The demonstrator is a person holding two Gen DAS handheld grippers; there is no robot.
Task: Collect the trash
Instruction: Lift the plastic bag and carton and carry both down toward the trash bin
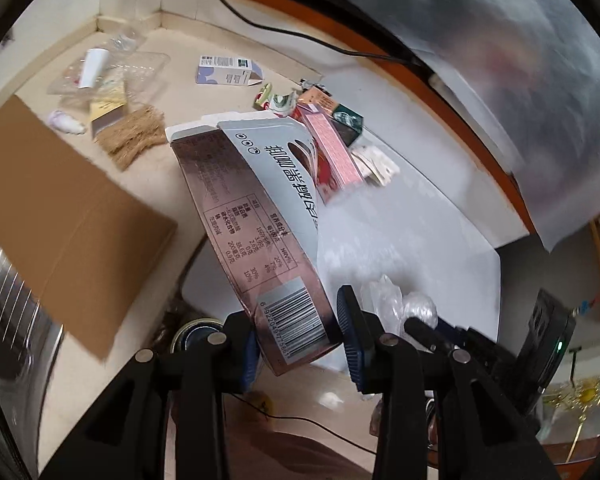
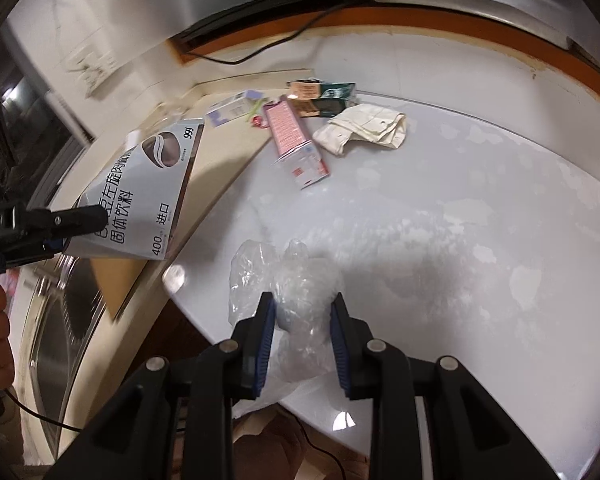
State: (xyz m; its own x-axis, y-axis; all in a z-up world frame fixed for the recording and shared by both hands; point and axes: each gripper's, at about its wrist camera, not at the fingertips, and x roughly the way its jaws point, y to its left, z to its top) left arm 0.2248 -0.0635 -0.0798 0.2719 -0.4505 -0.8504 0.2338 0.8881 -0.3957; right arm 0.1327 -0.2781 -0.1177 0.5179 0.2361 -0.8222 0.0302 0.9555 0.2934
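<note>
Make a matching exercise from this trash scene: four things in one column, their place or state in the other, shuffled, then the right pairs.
1. grey coffee box
2. clear plastic bag
3. pink box
4. flat brown cardboard

A. lying on the white table
B. on the beige surface
C. clamped in the left gripper
D. pinched in the right gripper

Pairs: 1-C, 2-D, 3-A, 4-B

We see a white table (image 2: 480,208) bearing a pink box (image 2: 290,130), a crumpled cloth (image 2: 364,130) and dark cartons (image 2: 328,98). Beside it, a beige counter (image 1: 148,184) carries brown cardboard (image 1: 56,216), a white-and-purple box (image 1: 226,70) and clear plastic wrapping (image 1: 116,68).
</note>
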